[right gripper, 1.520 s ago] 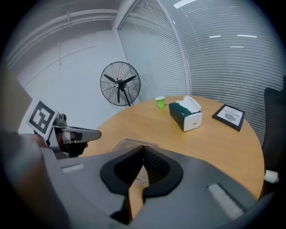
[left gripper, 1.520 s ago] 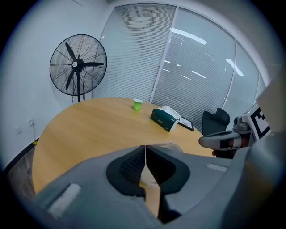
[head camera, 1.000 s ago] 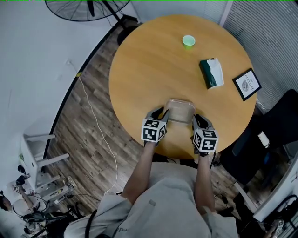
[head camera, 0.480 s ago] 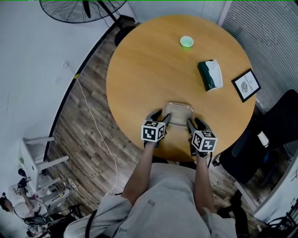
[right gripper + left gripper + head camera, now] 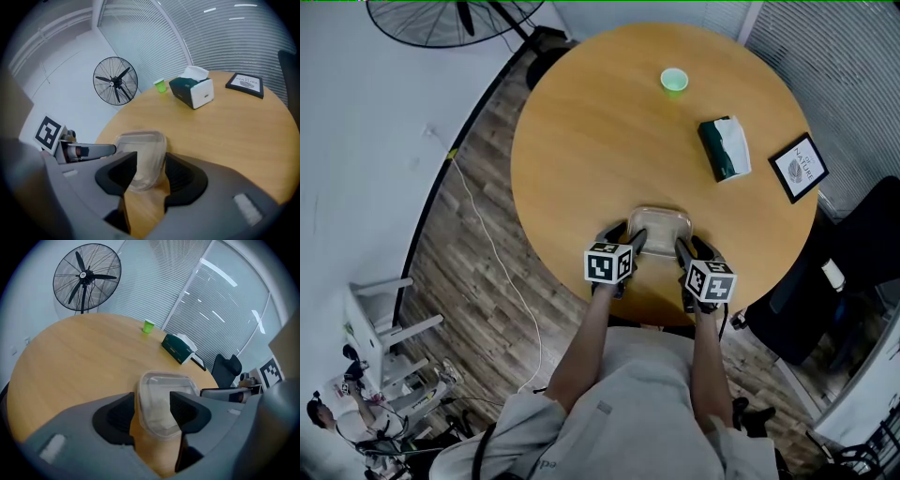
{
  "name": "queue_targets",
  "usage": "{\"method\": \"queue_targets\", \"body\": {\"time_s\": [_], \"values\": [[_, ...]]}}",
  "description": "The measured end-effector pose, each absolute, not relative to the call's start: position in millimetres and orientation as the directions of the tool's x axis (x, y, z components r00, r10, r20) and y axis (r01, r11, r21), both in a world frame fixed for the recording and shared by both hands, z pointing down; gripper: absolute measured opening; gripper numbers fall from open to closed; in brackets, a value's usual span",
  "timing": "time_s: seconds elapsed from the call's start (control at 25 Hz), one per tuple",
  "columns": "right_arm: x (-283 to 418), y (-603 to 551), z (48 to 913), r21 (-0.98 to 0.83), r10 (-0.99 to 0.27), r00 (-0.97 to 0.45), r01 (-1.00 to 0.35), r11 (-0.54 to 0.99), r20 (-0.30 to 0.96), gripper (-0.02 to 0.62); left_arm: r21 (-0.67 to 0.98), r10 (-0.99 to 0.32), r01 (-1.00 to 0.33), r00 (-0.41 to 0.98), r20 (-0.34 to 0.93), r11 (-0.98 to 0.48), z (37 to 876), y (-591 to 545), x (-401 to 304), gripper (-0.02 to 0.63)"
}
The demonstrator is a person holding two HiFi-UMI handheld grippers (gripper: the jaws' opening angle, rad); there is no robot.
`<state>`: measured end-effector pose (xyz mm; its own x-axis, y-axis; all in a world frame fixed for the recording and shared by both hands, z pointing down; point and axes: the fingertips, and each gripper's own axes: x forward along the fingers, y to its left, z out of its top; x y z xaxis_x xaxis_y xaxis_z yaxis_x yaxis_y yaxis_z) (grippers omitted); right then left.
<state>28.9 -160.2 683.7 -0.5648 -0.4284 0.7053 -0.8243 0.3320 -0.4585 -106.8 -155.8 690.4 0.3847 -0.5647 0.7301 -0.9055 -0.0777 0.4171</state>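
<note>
A clear, rounded-rectangular plastic container [image 5: 660, 225] sits at the near edge of the round wooden counter [image 5: 600, 131], where the left gripper [image 5: 633, 242] and right gripper [image 5: 682, 251], jaws apart, each straddle one near corner, flanking it evenly.

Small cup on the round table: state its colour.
The small cup is light green; the head view shows it best.

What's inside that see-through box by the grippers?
I can make out nothing inside the see-through box; the wooden table shows through it. Its near corners sit between the open jaws of the left gripper and right gripper, so those parts are covered.
</note>
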Motion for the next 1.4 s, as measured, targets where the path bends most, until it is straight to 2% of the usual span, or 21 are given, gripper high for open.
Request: {"method": "queue_targets", "body": {"time_s": [0.28, 0.6, 0.68, 1.04, 1.4], "values": [[29, -161, 690, -0.43, -0.429, -0.536, -0.843, 0.324, 0.727, 0.153, 0.392, -0.553, -0.916, 0.37, 0.746, -0.085, 693, -156, -104, 0.219], [30, -161, 692, -0.403, -0.441, -0.506, -0.861, 0.311, 0.742, 0.173, 0.364, -0.566, -0.928, 0.341, 0.75, -0.076, 692, -155, -105, 0.218], [29, -160, 691, -0.405, -0.442, -0.508, -0.86, 0.311, 0.739, 0.15, 0.365, -0.566, -0.928, 0.341, 0.751, -0.074, 692, -154, -105, 0.216], [28, -158, 687, -0.35, -0.455, -0.475, -0.875, 0.335, 0.753, 0.149, 0.351, -0.565, -0.933, 0.335, 0.754, -0.084, 689, -152, -104, 0.213], [28, -160, 680, -0.161, -0.509, -0.357, -0.907, 0.388, 0.783, 0.143, 0.299, -0.574, -0.95, 0.294, 0.764, -0.088, 680, -151, -99, 0.206]]}}
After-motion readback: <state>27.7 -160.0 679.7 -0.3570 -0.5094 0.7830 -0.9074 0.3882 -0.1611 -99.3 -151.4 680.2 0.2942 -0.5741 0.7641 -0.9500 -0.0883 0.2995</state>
